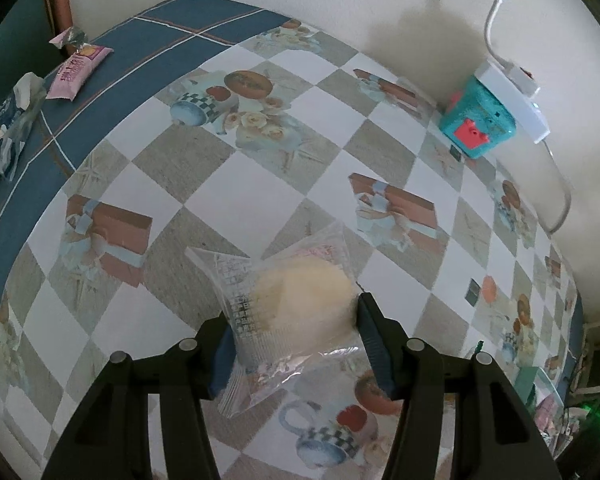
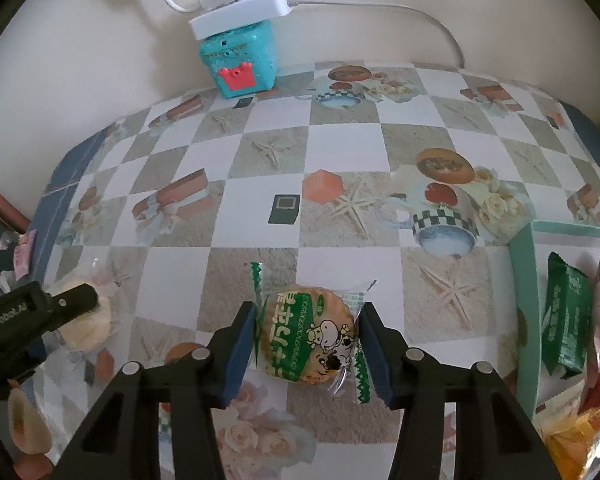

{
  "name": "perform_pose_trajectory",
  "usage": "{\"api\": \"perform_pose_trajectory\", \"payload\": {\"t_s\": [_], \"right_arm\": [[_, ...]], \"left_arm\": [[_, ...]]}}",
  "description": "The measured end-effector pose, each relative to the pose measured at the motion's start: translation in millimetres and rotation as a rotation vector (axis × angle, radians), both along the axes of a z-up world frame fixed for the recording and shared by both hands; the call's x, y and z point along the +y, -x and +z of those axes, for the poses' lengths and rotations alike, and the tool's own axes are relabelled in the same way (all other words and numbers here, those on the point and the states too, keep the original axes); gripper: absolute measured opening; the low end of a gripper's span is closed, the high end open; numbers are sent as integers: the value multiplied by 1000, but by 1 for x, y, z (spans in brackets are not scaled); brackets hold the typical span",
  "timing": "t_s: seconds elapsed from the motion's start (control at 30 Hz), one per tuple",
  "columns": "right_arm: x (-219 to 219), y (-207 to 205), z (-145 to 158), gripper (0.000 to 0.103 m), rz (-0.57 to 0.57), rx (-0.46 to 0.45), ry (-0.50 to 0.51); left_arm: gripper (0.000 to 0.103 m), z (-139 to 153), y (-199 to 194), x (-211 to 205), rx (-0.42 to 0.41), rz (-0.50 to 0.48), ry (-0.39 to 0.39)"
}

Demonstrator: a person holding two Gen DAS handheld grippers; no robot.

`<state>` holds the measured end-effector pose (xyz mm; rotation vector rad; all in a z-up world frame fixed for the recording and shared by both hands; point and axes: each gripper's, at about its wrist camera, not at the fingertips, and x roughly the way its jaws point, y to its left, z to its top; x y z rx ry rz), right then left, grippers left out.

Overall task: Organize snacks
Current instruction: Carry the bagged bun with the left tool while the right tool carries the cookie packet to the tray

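Observation:
My left gripper (image 1: 296, 320) is shut on a pale round bun in a clear wrapper (image 1: 300, 300), held over the patterned tablecloth (image 1: 228, 200). In the right wrist view the left gripper (image 2: 76, 300) shows at the left edge with the bun (image 2: 88, 328). My right gripper (image 2: 306, 336) is shut on a round cracker in a green and white cow wrapper (image 2: 308, 332), just above the cloth. A mint green box (image 2: 524, 300) with several snack packs, one a dark green pack (image 2: 566, 316), stands at the right.
A teal toy box (image 2: 240, 64) with a white power strip (image 2: 240, 12) on top stands at the wall. A pink snack pack (image 1: 78, 68) and other wrappers (image 1: 4, 132) lie on the blue border at the far left. Cable (image 2: 420, 16) runs along the wall.

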<state>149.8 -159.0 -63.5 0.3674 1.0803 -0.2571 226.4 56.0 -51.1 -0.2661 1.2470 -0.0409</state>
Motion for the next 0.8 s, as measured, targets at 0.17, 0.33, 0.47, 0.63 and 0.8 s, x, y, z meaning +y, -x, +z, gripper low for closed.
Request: {"api": "perform_pose_trajectory", "payload": {"t_s": [0.17,0.33,0.47,0.63,0.8], "right_arm": [[-4,14,23,54,-10,-20,9],[-13,34,48,54,-44,-41,7],[-23,57,69,54,-76,-60,10],[-39,86,91,54,-112,-84,26],[-61,115,108,54,-158,-116,32]], "left_arm": [[58,27,12,-10,-22,-6,1],[58,61,32,-23,-64,-21,10],[58,83,53,-37,-91,-39,12],[58,105,84,-66,-126,-84,24],[58,118,105,-94,-153,-132,25]]}}
